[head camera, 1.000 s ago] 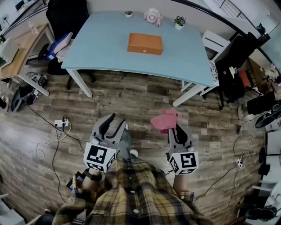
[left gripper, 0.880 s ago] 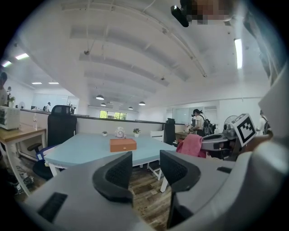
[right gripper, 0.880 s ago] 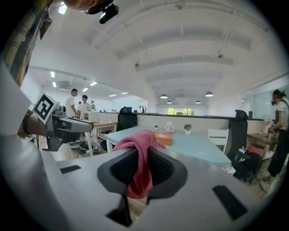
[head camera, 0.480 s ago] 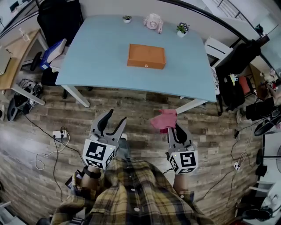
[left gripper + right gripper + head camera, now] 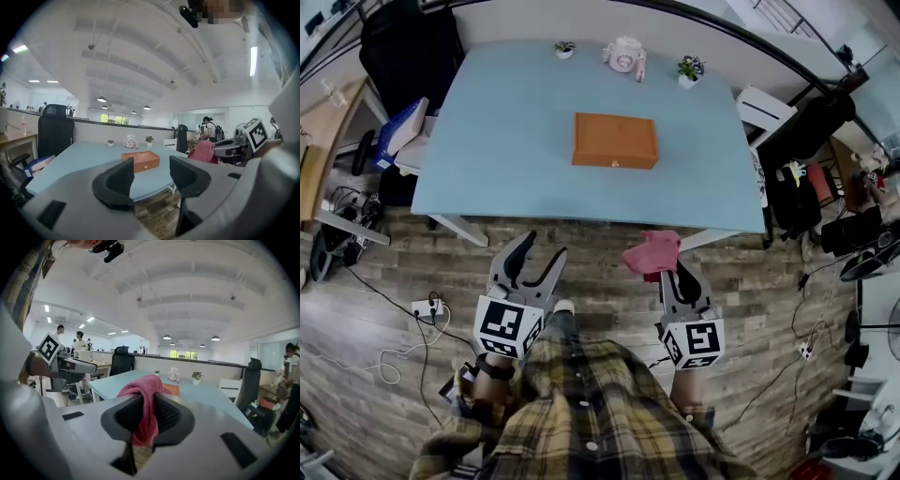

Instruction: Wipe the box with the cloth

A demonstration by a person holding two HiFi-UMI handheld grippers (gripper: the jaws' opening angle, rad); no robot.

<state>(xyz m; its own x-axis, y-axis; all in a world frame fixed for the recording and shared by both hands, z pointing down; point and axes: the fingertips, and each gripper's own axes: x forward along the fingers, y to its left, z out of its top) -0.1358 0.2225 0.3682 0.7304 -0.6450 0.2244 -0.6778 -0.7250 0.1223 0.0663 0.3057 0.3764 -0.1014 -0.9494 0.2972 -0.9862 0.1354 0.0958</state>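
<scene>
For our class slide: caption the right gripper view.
Right gripper shut on a pink cloth, facing the orange box on the blue table.

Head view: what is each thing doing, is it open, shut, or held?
box: closed, flat on the table, untouched.
cloth: bunched up, pinched by the right gripper.
right gripper: shut on the cloth.
left gripper: jaws opening, nothing between them.

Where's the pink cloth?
In the head view, the pink cloth is pinched in the right tongs, over the wooden floor just short of the blue table.
</scene>
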